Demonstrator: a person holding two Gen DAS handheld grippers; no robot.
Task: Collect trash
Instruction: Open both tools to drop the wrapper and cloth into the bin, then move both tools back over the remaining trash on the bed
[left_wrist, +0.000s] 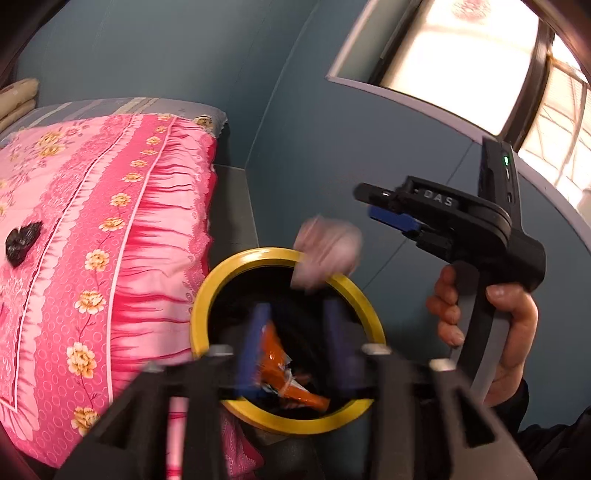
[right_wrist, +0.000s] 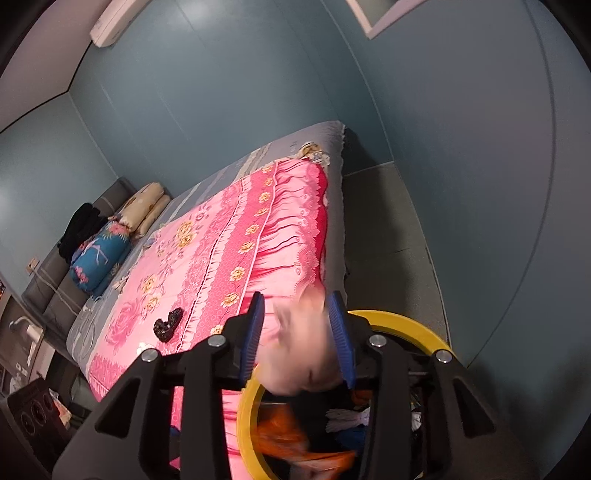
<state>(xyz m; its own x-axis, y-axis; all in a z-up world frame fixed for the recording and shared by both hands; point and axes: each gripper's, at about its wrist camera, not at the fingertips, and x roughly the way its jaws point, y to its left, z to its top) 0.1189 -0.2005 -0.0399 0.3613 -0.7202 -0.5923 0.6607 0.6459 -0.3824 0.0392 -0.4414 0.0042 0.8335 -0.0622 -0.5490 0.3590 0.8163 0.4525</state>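
- Your left gripper (left_wrist: 295, 332) has its blue jaws apart over the yellow-rimmed round bin (left_wrist: 207, 295); a crumpled orange wrapper (left_wrist: 284, 373) lies between and below them, inside the bin.
- Your right gripper (right_wrist: 299, 332) stands parted, with a blurred pale pink wad (right_wrist: 306, 350) between its pads; contact is unclear.
- A crumpled black wrapper (right_wrist: 168, 323) lies on the pink floral bedspread (right_wrist: 221, 258).

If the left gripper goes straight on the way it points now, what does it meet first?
Probably the orange wrapper inside the yellow-rimmed bin: the left gripper points down into its opening. Depth is unclear.
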